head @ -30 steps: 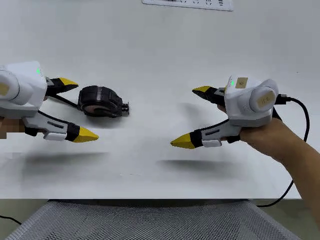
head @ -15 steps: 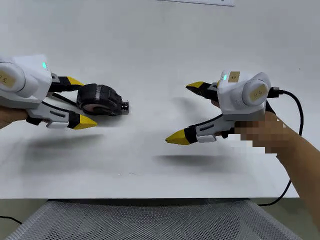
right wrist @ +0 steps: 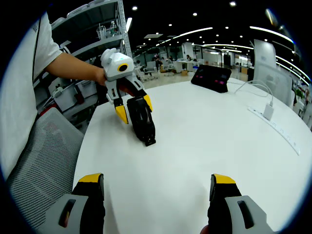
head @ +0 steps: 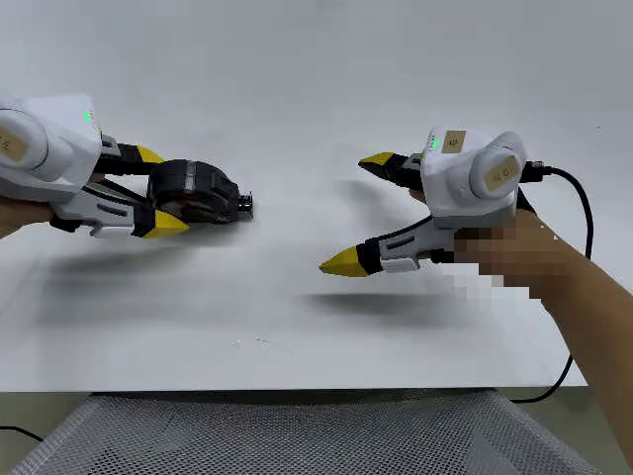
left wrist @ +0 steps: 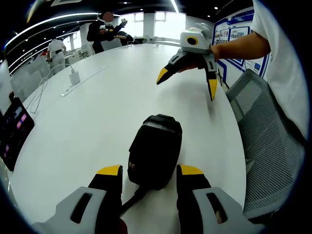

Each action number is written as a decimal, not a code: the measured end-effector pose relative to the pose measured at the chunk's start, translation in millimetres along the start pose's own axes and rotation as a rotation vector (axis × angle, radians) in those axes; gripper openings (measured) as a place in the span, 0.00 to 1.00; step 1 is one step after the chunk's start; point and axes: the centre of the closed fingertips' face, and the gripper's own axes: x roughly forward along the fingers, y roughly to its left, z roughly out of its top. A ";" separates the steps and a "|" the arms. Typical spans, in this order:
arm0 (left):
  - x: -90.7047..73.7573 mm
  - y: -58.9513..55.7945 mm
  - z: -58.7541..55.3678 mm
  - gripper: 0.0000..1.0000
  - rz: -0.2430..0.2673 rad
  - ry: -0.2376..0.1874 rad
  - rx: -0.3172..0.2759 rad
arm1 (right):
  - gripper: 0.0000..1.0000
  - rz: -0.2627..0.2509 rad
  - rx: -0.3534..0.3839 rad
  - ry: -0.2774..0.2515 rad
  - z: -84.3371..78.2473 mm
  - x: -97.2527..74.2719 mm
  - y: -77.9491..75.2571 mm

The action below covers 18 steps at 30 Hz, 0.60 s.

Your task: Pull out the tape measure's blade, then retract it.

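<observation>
A black tape measure (head: 198, 193) lies flat on the white table (head: 297, 317), its blade drawn in and the hook end (head: 249, 208) pointing right. My left gripper (head: 158, 190) has its yellow-tipped jaws pressed in on the case's rear from both sides. In the left gripper view the tape measure (left wrist: 155, 146) sits between the left gripper (left wrist: 150, 170) tips. My right gripper (head: 354, 212) hovers open over the table to the right, well apart from the tape measure. The right gripper view looks past the right gripper (right wrist: 158, 179) at the tape measure (right wrist: 142, 119) and the left gripper (right wrist: 134, 108).
A black cable (head: 586, 233) trails from the right gripper off the table's right side. A grey mesh chair (head: 297, 440) sits below the front edge. A power strip (right wrist: 273, 122) and a tablet (right wrist: 212, 78) lie far across the table.
The left gripper has slid right along the table and narrowed its jaws onto the tape measure's rear. The right gripper has drifted a little left and stays open.
</observation>
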 end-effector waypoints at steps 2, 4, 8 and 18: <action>-0.1 -0.3 -0.4 0.36 -0.004 -0.003 0.005 | 0.87 0.004 0.000 -0.001 0.2 0.8 -0.1; 0.4 -0.6 -2.5 0.35 -0.005 0.006 0.014 | 0.86 0.003 -0.006 0.001 -0.6 1.5 -1.0; 0.1 -0.8 -2.3 0.31 -0.009 0.003 0.017 | 0.85 0.003 -0.008 0.006 -2.1 2.9 -1.6; 0.5 -0.7 -0.6 0.28 -0.003 -0.001 0.026 | 0.84 0.009 -0.015 0.004 -1.6 9.2 -0.1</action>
